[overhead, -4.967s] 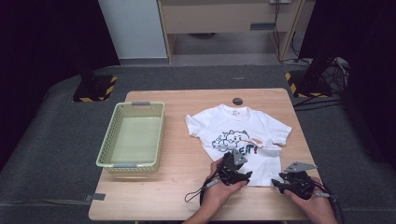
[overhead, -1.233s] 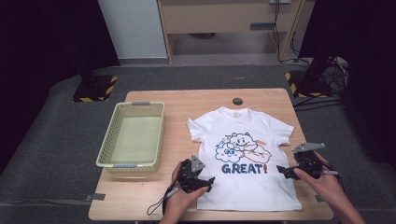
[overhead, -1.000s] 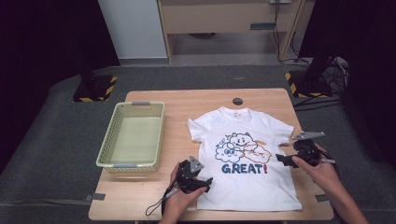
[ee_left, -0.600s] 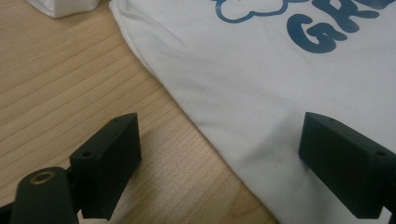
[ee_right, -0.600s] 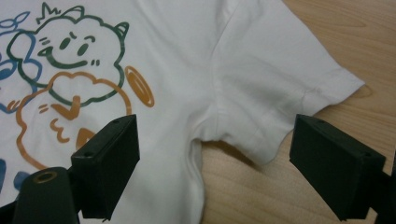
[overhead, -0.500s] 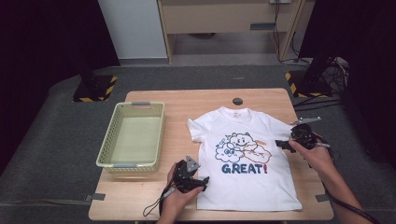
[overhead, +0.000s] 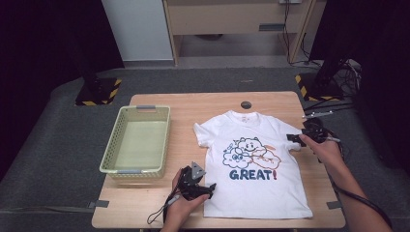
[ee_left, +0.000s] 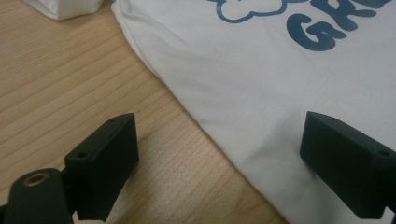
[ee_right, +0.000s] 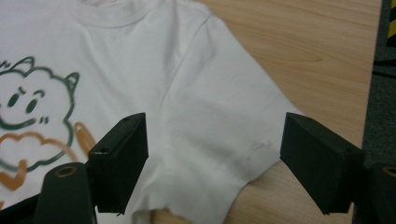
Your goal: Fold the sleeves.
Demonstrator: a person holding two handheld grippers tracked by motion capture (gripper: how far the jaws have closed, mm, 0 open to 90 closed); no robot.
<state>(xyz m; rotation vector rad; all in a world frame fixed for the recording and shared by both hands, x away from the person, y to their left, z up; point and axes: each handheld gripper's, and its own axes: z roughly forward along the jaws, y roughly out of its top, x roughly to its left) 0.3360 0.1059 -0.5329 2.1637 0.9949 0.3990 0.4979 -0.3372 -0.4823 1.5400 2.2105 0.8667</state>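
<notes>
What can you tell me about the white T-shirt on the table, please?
The white T-shirt lies spread flat, front up, on the wooden table, collar toward the far edge. It looks like soft cotton, with short sleeves and a cartoon cloud print above blue "GREAT!" lettering. The right gripper, jaws open, straddles one sleeve; the left gripper, also open, sits at its opposite side edge near the hem.

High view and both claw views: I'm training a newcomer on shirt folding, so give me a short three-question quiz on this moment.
1. True or false: the basket holds the T-shirt.
2. Which part of the shirt lies between the jaws of the right claw: A collar, B sleeve, C bottom hem?
3. What word is printed on the shirt?

Key: 1 false, the shirt lies flat on the table. 2 B. 3 GREAT!
</notes>
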